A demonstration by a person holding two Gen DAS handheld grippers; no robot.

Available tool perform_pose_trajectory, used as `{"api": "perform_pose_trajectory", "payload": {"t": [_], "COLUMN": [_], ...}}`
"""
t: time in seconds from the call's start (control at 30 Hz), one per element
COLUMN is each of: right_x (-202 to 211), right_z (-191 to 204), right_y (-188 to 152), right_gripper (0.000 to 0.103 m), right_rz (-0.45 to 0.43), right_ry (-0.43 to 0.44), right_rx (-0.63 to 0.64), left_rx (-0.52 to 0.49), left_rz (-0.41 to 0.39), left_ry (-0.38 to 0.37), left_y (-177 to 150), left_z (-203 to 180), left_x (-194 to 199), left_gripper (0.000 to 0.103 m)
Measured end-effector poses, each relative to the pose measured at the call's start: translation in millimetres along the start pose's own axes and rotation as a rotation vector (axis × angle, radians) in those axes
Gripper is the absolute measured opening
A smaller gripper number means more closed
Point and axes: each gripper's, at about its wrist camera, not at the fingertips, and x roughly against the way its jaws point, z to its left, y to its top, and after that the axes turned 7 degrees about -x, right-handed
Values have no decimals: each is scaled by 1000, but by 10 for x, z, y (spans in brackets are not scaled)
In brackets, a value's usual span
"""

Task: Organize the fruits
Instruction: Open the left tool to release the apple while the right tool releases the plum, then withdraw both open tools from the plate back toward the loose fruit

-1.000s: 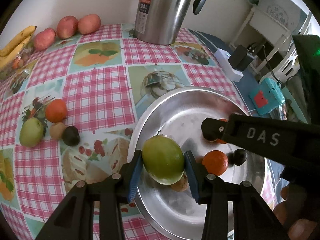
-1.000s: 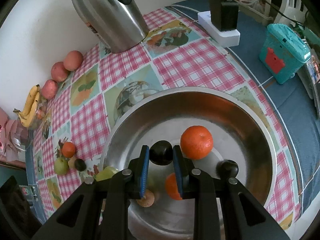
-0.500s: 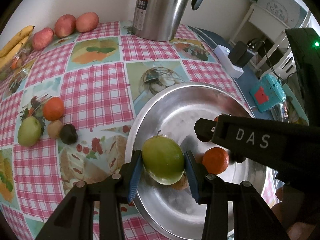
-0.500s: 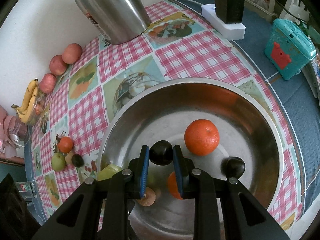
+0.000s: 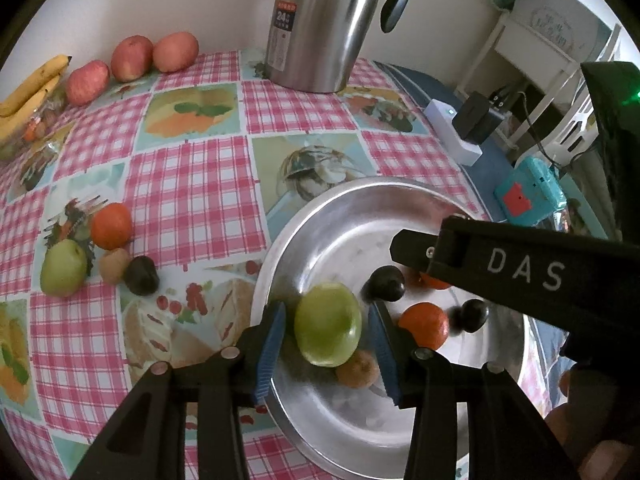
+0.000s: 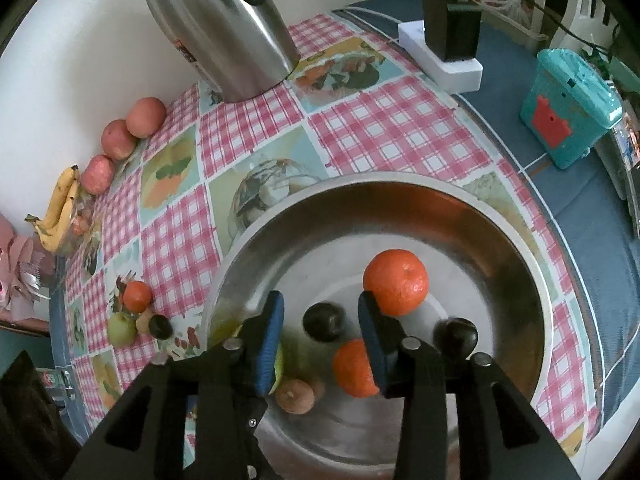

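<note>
While both grippers hang over the steel bowl (image 6: 532, 280), each is letting go of a fruit rather than taking one. The right gripper (image 6: 320, 320) has just been opening; its pads stand spread with clear gaps either side of the dark plum (image 6: 323, 321), which now rests on the bowl floor between them. The left gripper (image 5: 326, 330) has likewise been easing apart, and the green apple (image 5: 328, 330) sits between its blue pads with a sliver of daylight on both sides, apparently resting in the bowl at about 9 o'clock.

Already in the bowl: a large orange (image 6: 395, 282) at 2 o'clock of the plum, a smaller orange (image 6: 355, 368) at 5 o'clock, a second dark plum (image 6: 456, 334) at 3 o'clock, and a brown fruit (image 6: 295, 396) at 7 o'clock.

Outstanding on the bench (image 5: 192, 200): an orange, green, brown and dark cluster (image 5: 100, 256) well apart at 9 o'clock of the bowl. Judgement: collection is roughly half done.
</note>
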Motion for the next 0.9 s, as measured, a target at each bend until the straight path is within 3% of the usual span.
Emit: {"api": "perform_pose_trajectory", "payload": {"t": [0.33, 0.9], "right_x": [107, 126], "right_z": [-12, 176], "right_y": [19, -43], "right_gripper": [40, 40], "right_rz": [-29, -27], "right_ry": [5, -13], "right_rx": [-3, 63], "left_rx": [43, 408], "left_rz": [-9, -20], "left_ry": [6, 119], "left_y": [50, -54], "left_z": [79, 1081], "left_x": [120, 408], "left_gripper": [48, 48]}}
